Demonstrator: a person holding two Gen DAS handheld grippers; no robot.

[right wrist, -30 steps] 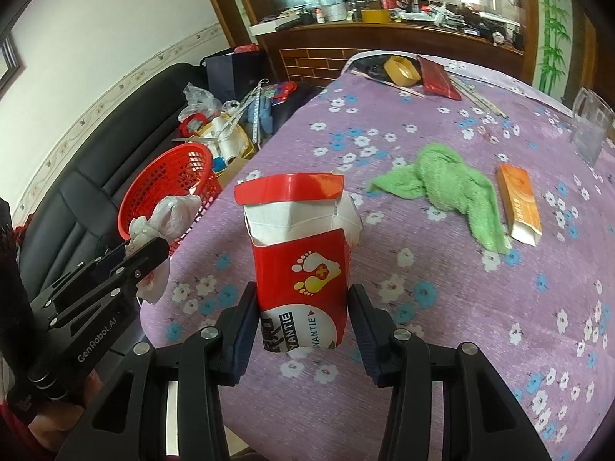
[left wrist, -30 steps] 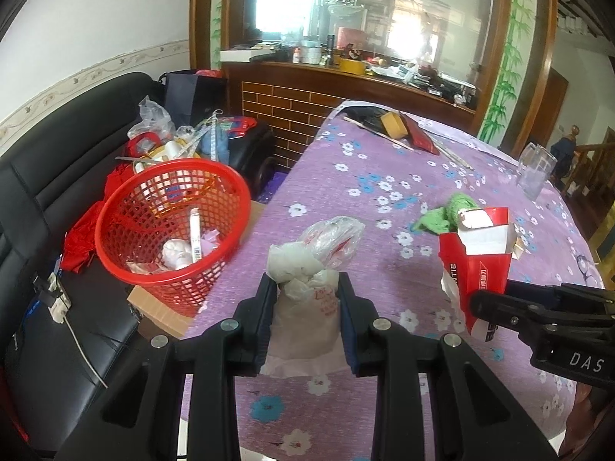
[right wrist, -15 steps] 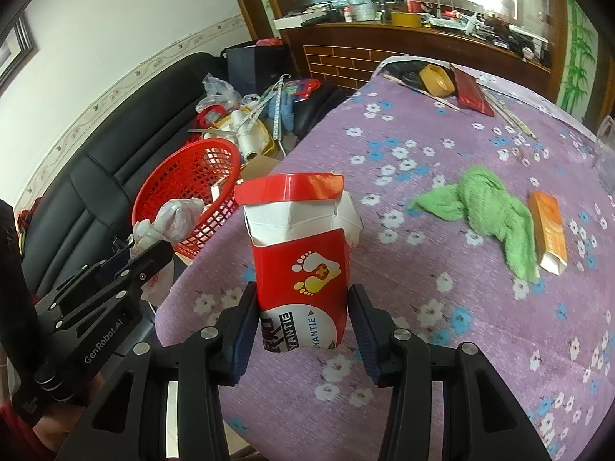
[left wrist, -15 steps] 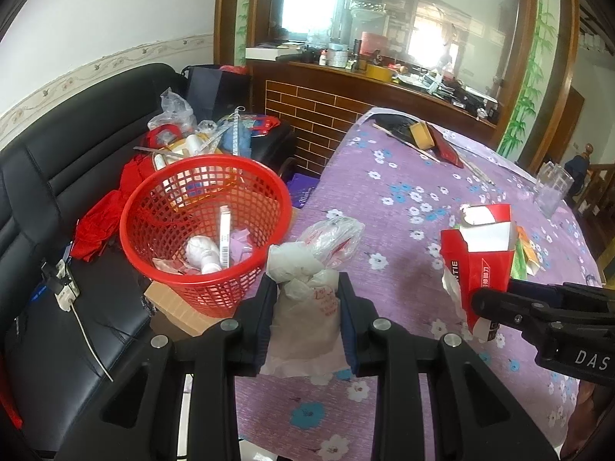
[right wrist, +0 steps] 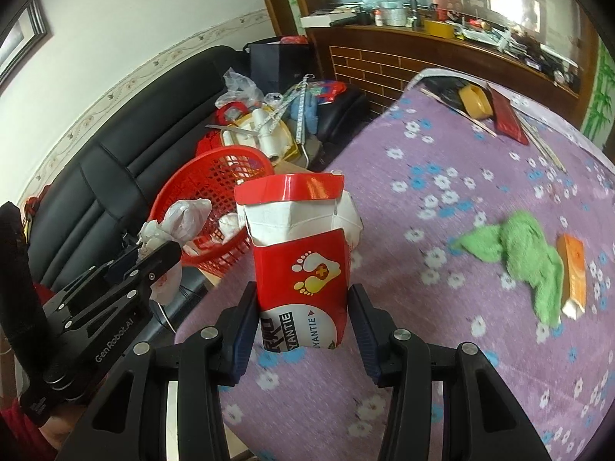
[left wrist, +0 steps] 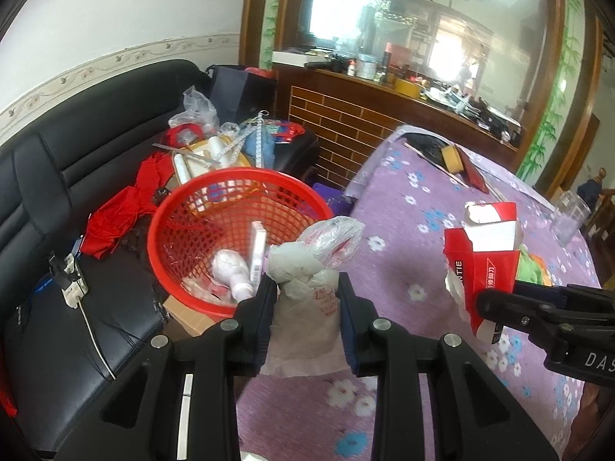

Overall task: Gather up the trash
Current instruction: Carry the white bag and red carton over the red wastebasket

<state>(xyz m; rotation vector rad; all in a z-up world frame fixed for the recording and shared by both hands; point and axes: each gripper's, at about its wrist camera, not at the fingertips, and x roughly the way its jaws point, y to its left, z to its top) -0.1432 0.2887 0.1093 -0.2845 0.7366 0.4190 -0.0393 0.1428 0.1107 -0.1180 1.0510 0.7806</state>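
basket [left wrist: 200, 196] mouth open above | sofa clutter [left wrist: 215, 142] crowds far rim | table [left wrist: 415, 269] edge probably near

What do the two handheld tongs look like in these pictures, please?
Both tongs, left and right, are matte black plastic with silver round bolts and dark blue pads inside the fingers. White lettering marks their sides: "GenRobot.AI" on the left one, "DAS" on the right. No cables show.

Red carton [right wrist: 303, 269] lettering half hidden by pads — basket [left wrist: 230, 238] contents indistinct.

The left gripper [left wrist: 305, 299] clamps a crumpled plastic bag [left wrist: 315, 257] beside the red basket [left wrist: 230, 238]; the right gripper [left wrist: 496, 303] grips a red carton [left wrist: 488, 265].
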